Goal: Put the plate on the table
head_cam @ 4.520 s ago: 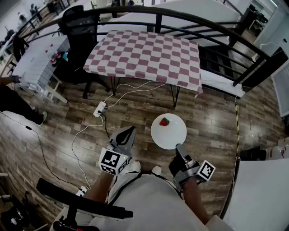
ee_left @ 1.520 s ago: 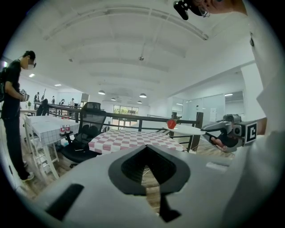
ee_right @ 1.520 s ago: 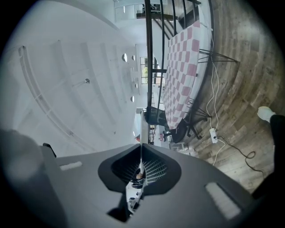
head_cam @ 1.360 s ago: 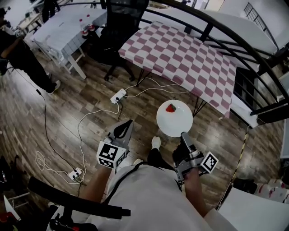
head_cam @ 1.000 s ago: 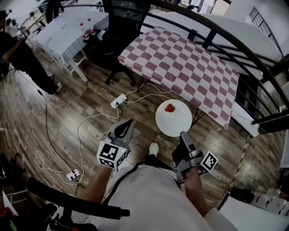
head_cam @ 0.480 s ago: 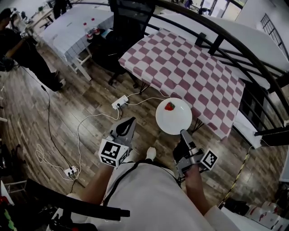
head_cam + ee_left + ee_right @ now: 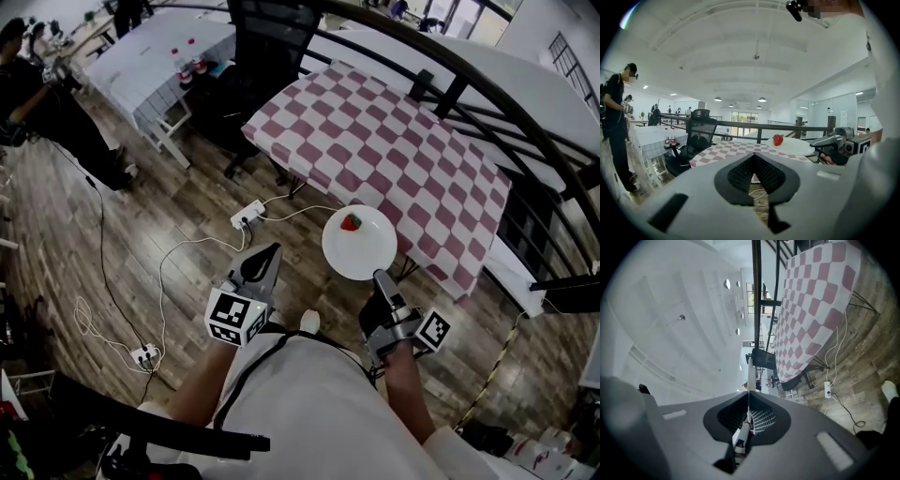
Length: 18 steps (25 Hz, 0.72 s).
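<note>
A white plate (image 7: 361,248) with a strawberry (image 7: 351,222) on it hangs level in the air, over the near edge of the table with the pink-and-white checked cloth (image 7: 384,141). My right gripper (image 7: 380,278) is shut on the plate's near rim. In the right gripper view the plate (image 7: 749,373) shows edge-on as a thin white line between the shut jaws of the right gripper (image 7: 748,397). My left gripper (image 7: 271,251) hangs shut and holds nothing, to the left of the plate. The left gripper view shows the plate (image 7: 792,146), the strawberry (image 7: 777,139) and the table (image 7: 724,151) beyond the left gripper (image 7: 755,156).
A black office chair (image 7: 272,47) stands at the table's left end. Behind it is a white table (image 7: 155,61) with bottles. A person (image 7: 47,103) stands at far left. A power strip (image 7: 246,214) and cables lie on the wooden floor. A black railing (image 7: 469,84) curves past the table.
The person has walked closer to the checked table. The plate, still in the right gripper, now overlaps the table's near edge. The left gripper stays shut beside it.
</note>
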{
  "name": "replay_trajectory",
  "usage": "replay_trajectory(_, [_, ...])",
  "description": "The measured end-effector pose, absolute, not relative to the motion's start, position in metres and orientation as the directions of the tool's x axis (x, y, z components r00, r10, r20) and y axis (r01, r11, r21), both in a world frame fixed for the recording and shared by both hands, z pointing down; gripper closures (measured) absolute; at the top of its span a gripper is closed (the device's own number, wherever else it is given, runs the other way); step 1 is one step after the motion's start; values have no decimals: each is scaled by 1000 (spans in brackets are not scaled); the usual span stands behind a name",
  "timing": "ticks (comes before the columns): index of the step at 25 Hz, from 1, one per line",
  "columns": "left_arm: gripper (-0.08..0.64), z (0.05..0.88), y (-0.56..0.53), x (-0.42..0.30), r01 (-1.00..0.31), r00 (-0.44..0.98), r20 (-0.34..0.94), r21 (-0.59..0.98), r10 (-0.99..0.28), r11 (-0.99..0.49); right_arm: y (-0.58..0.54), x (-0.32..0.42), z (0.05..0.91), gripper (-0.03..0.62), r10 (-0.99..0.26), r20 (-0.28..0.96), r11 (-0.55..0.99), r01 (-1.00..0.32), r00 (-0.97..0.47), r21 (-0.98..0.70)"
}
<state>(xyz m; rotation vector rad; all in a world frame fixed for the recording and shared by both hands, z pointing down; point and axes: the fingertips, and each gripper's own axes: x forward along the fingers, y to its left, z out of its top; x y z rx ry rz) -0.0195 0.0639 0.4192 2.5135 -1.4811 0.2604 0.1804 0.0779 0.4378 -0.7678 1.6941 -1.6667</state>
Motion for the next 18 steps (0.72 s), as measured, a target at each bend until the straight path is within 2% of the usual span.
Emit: replay_trajectory(18, [557,422,39,-15,-895,444,271,83,-854,-439,47,187,446,574,-757,-38,24,30,-652,-999])
